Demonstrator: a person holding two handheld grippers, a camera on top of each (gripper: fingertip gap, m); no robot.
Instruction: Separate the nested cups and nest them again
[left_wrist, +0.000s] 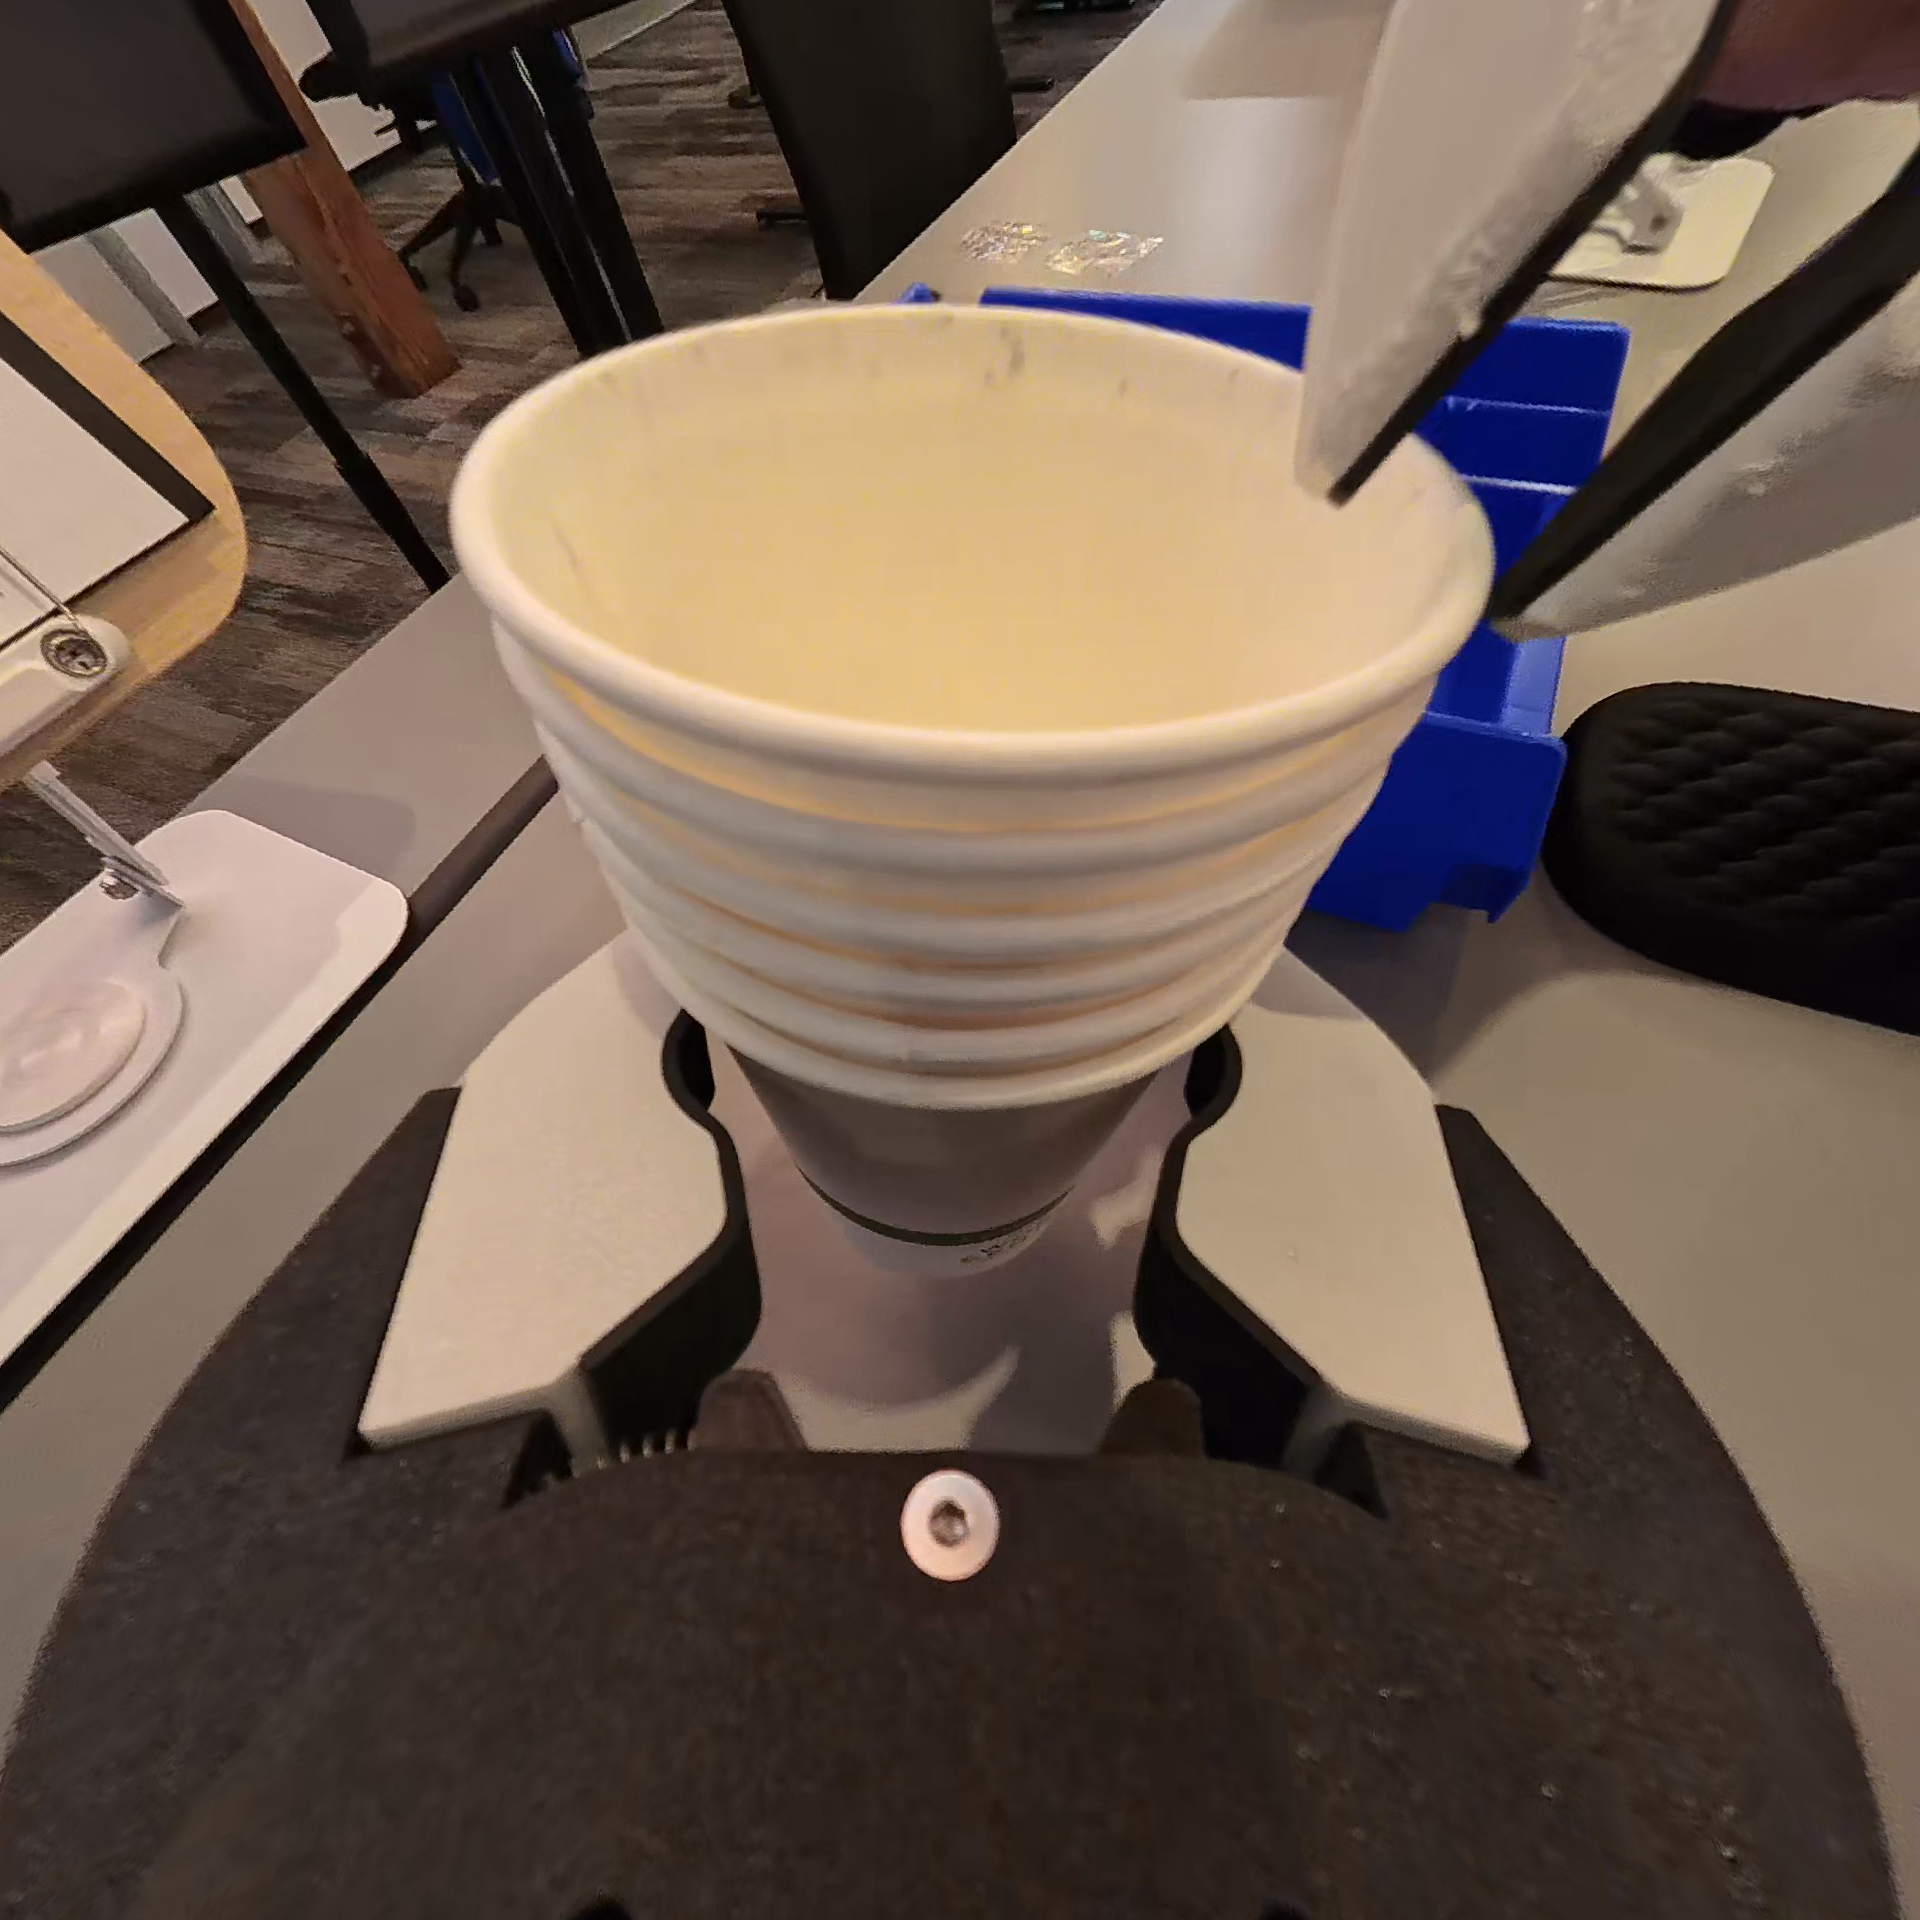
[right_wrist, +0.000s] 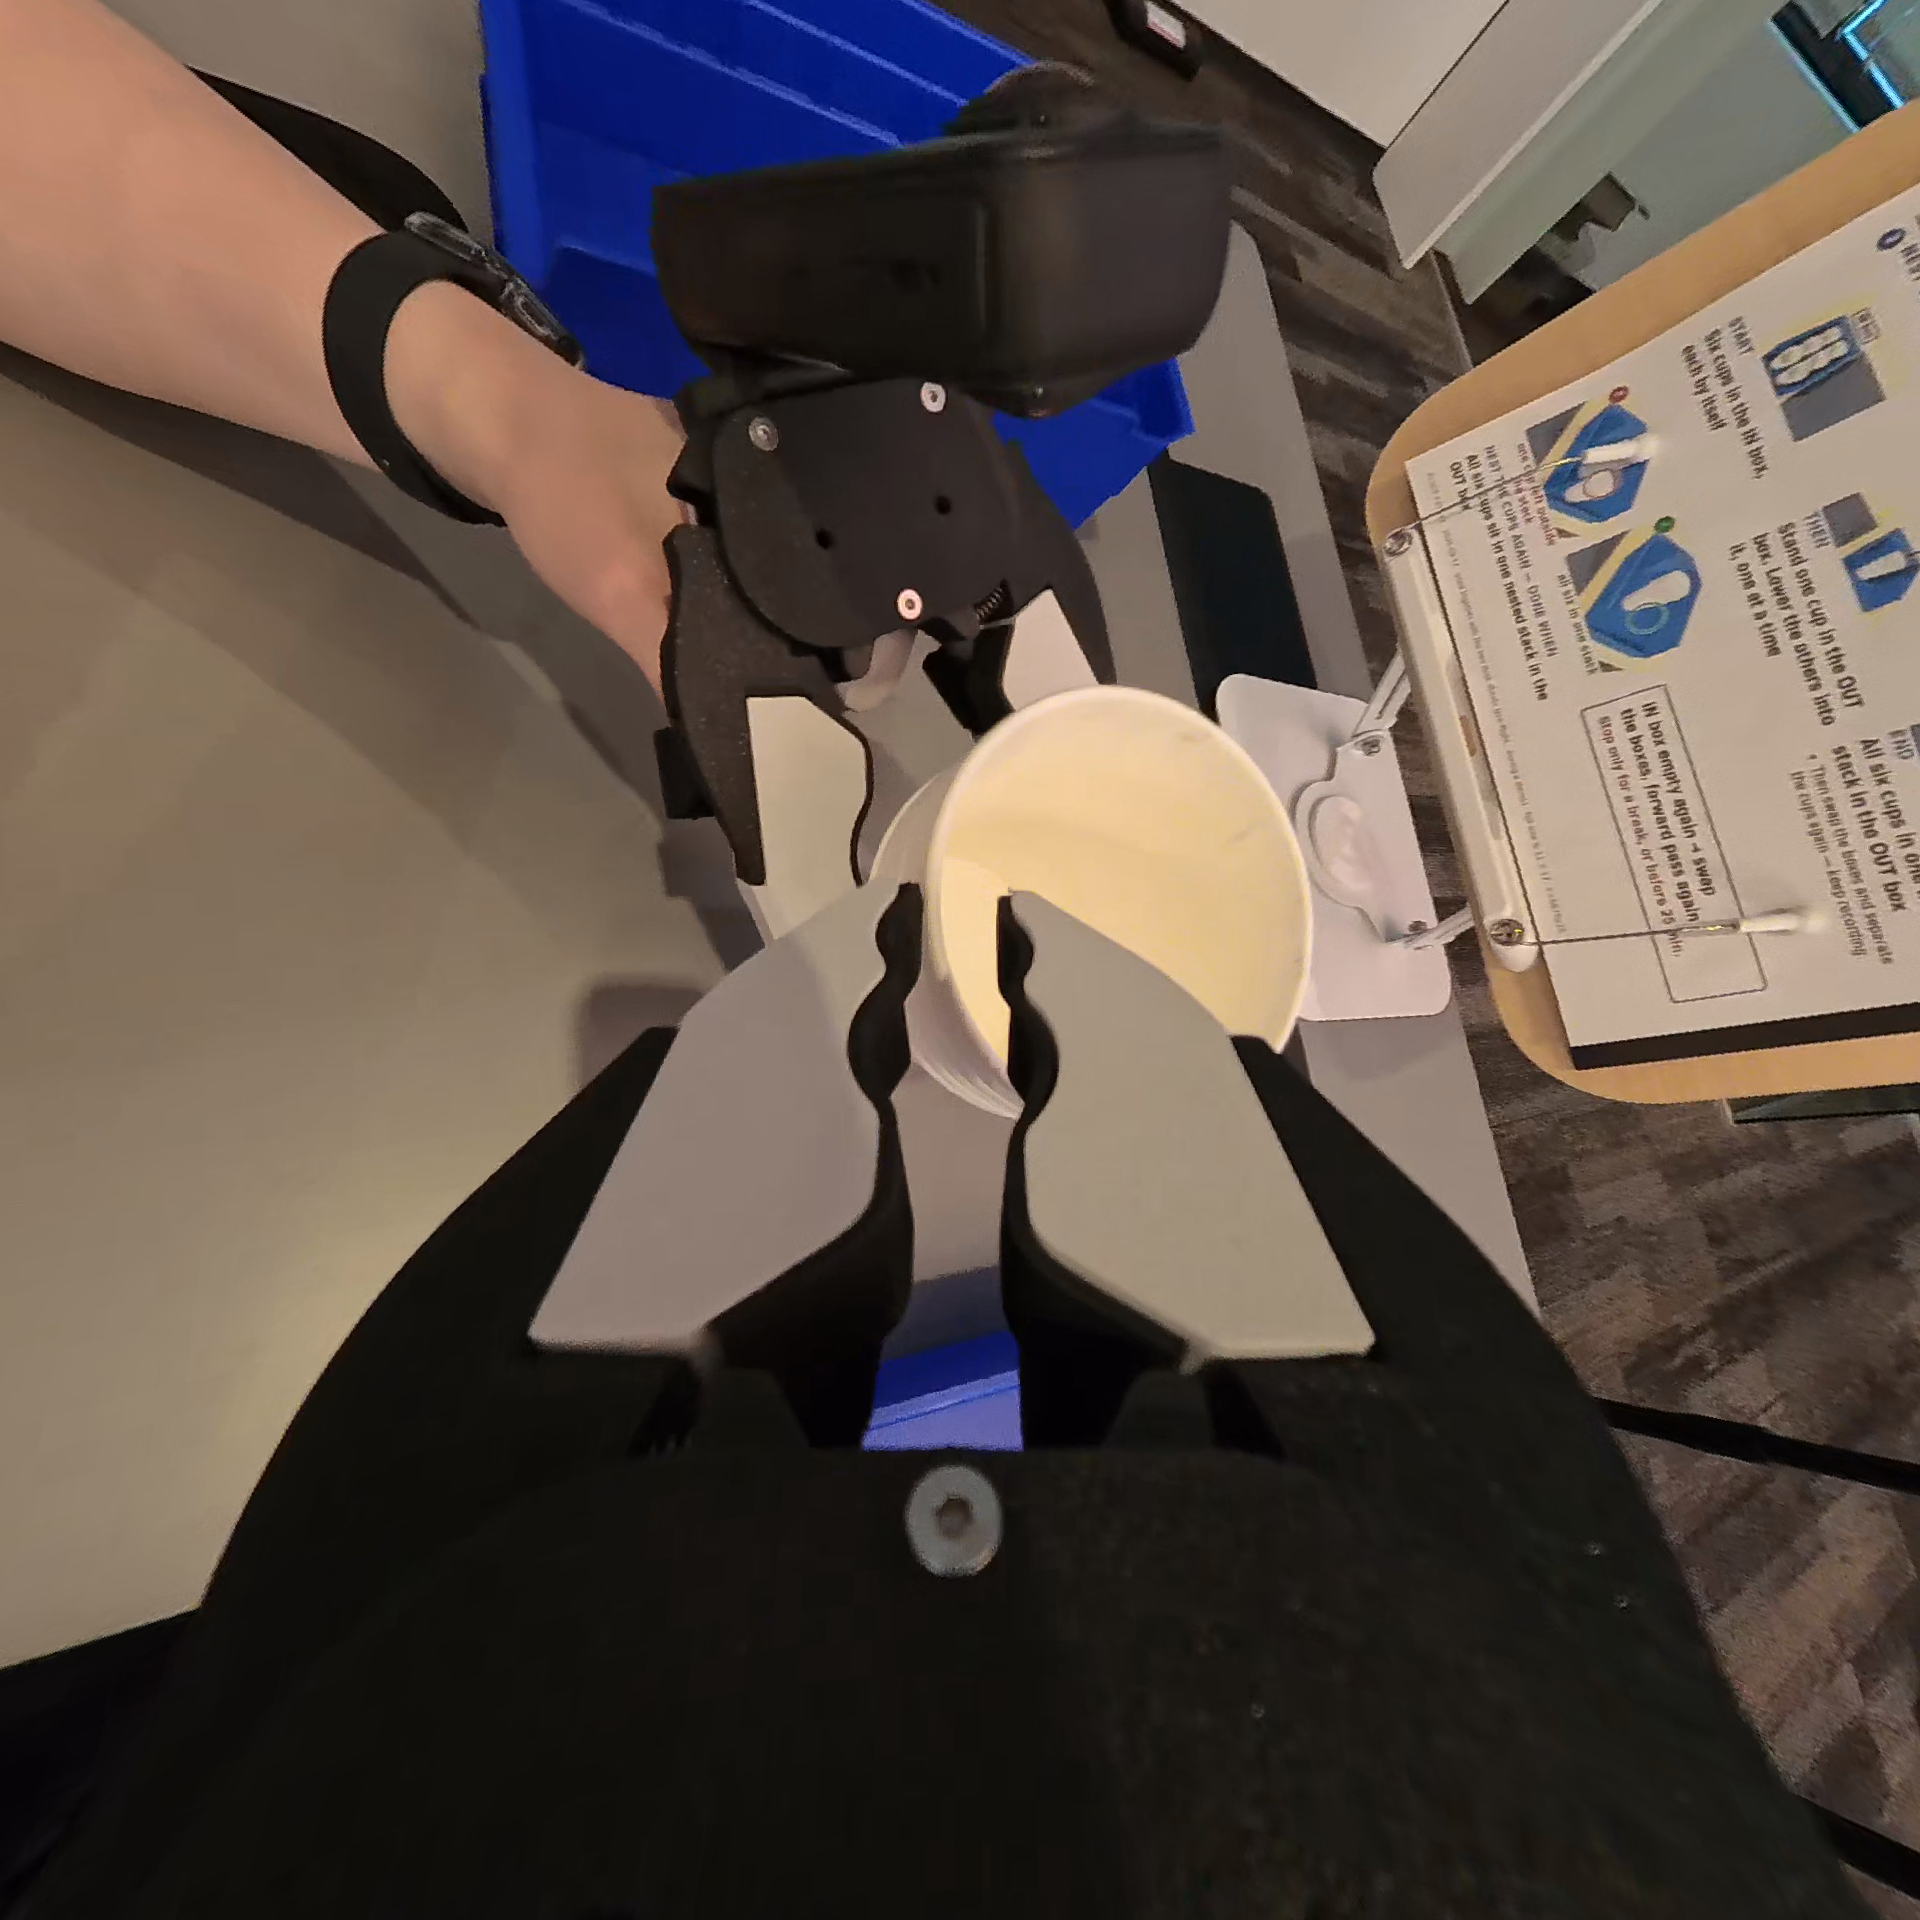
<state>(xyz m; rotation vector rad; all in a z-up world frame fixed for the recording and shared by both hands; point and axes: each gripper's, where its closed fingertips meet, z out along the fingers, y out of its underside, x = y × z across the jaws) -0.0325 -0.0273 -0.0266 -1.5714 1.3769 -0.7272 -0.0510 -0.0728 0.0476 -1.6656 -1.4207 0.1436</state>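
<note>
Surface: a grey tabletop (left_wrist: 1714, 1195) carries a blue bin (left_wrist: 1475, 748), a black mesh-textured pad (left_wrist: 1756, 842) just beside it, and a white stand base (left_wrist: 260, 987) at the left edge. Beyond lies patterned carpet (left_wrist: 312, 499) with dark chair and desk legs; a wooden board (right_wrist: 1475, 582) holding a printed instruction sheet (right_wrist: 1704, 644) stands off the table.

Left gripper (left_wrist: 951, 1132) is closed around the lower body of the nested cup stack (left_wrist: 935, 790), held tilted above the table, near the bin. Right gripper (right_wrist: 956, 914) has its jaws narrowed over the top cup's rim (right_wrist: 1132, 862), one finger inside the mouth, one outside; whether they actually press the wall cannot be told.

Cup count is uncertain: the rims blur together. The stack's base is hidden behind the left fingers. The bin's interior is largely blocked.
</note>
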